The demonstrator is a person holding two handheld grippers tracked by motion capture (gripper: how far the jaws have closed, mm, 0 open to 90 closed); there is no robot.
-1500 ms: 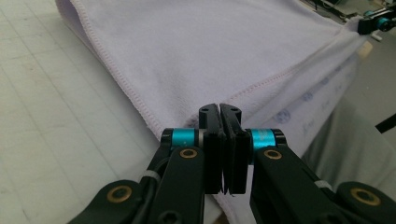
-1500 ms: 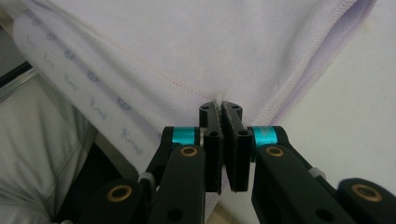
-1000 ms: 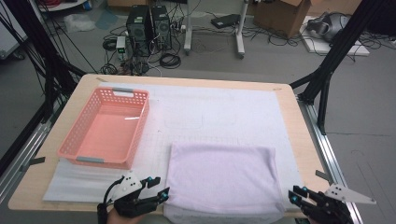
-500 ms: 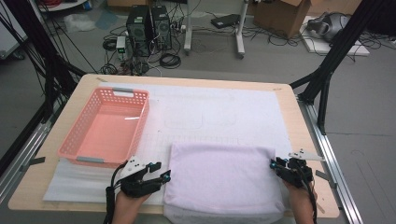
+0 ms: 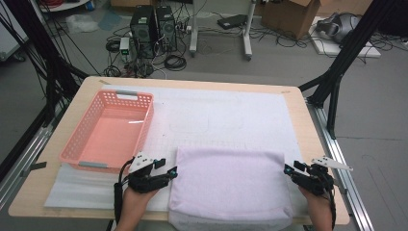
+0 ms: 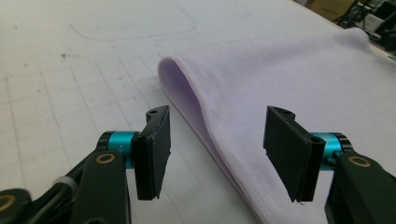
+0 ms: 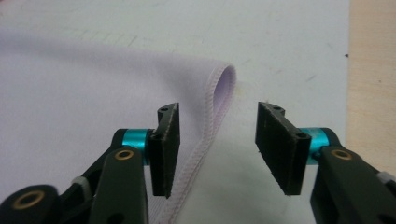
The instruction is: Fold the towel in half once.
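R hand (image 5: 317,204) shifted outward, white mat (image 5: 231,115), wood table (image 5: 86,91), cabled floor (image 5: 211,53)

Folded lilac cloth (image 5: 230,185), flat on the white mat, near table edge

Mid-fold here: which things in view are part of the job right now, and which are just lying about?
In the job:
- folded lilac cloth
- left gripper, open at the cloth's left edge
- right gripper, open at its right edge, jaws just opened
- white mat underneath

Lying about:
- pink basket, nothing in it
- floor clutter: computer towers, cardboard box
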